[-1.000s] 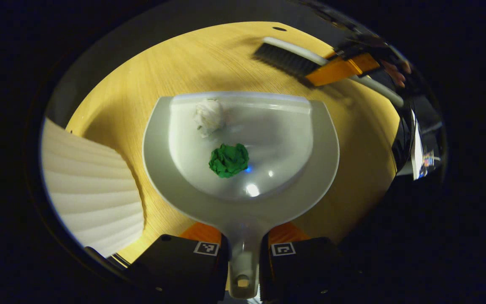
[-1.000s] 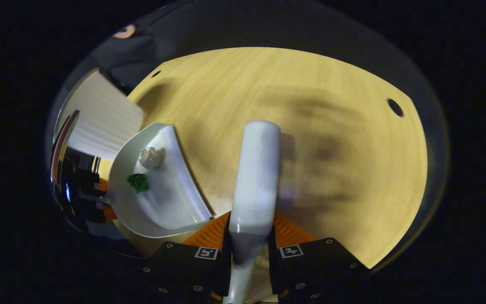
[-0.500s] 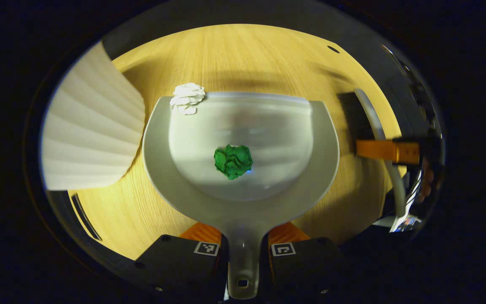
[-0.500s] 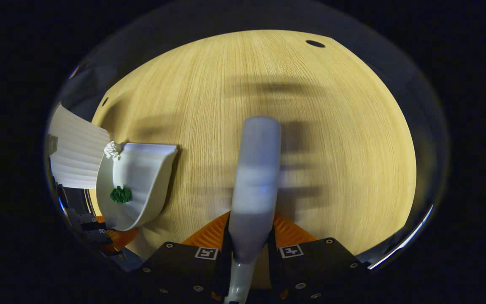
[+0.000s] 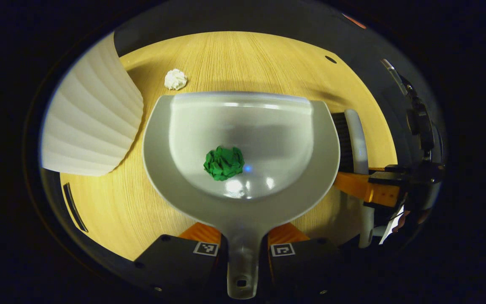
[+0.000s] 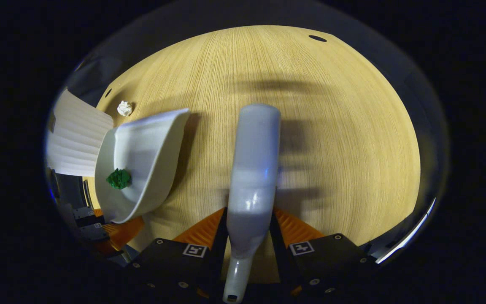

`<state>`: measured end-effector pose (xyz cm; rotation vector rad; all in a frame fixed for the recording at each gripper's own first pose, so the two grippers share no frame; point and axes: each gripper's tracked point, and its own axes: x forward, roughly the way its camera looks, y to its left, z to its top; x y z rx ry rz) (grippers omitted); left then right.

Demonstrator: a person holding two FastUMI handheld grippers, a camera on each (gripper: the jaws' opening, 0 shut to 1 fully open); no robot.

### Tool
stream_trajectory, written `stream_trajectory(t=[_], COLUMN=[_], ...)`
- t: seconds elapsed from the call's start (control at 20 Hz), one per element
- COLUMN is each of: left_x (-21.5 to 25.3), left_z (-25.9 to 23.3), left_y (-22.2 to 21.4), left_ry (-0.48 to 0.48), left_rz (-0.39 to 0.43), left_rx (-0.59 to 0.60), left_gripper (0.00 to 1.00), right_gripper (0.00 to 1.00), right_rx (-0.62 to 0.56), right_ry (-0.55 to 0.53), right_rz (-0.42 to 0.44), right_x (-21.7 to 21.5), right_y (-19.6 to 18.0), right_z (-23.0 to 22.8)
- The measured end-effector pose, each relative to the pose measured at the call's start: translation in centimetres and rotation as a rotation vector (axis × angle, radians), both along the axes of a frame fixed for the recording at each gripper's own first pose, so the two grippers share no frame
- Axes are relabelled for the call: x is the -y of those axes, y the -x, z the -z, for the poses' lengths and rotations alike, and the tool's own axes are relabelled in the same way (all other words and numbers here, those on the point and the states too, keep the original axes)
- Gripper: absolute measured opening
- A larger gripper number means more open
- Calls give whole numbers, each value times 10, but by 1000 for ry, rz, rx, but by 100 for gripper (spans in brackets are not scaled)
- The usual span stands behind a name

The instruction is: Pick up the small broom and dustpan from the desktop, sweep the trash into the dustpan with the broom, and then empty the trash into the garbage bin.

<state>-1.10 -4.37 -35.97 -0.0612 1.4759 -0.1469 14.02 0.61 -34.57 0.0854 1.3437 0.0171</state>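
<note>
On the wooden desktop, your left gripper grips the dustpan handle; 1 green wad lies inside, 1 white wad beside the ribbed bin. Your right gripper clasps the broom. Judged mid-task: sweep in that wad, then empty.

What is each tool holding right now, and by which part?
The left tool grips the dustpan by its handle stub. The right tool grips the broom at the neck where its handle meets the head.
</note>
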Motion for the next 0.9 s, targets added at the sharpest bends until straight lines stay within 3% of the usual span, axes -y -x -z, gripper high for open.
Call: stream_trajectory(t=[0.05, 0.15, 0.2, 0.25, 0.3, 0.55, 0.9], left_x=[-3, -13, -16, -19, -23, -43, -65], left_z=[2, -1, -1, 0, 2, 5, 3], left_y=[4, 4, 3, 0, -2, -10, -21], left_ry=[0, -26, -32, -26, -26, -31, -49], left_rz=[-6, -6, 8, 22, 41, 119, 204], left_rx=[-13, -12, -14, -11, -19, -23, -56], left_gripper=[30, 31, 31, 31, 30, 31, 30], right_gripper=[57, 55, 36, 33, 40, 37, 37], right_rx=[7, 13, 4, -6, -9, -12, 30], right_ry=[2, 15, 5, -5, -18, -121, -109], right_rz=[-13, -39, -58, -81, -106, -249, -613], right_x=[1, 2, 0, 1, 1, -13, -63], right_y=[-3, -9, -9, -12, -17, -66, -168], right_z=[0, 2, -1, 0, -4, -19, -43])
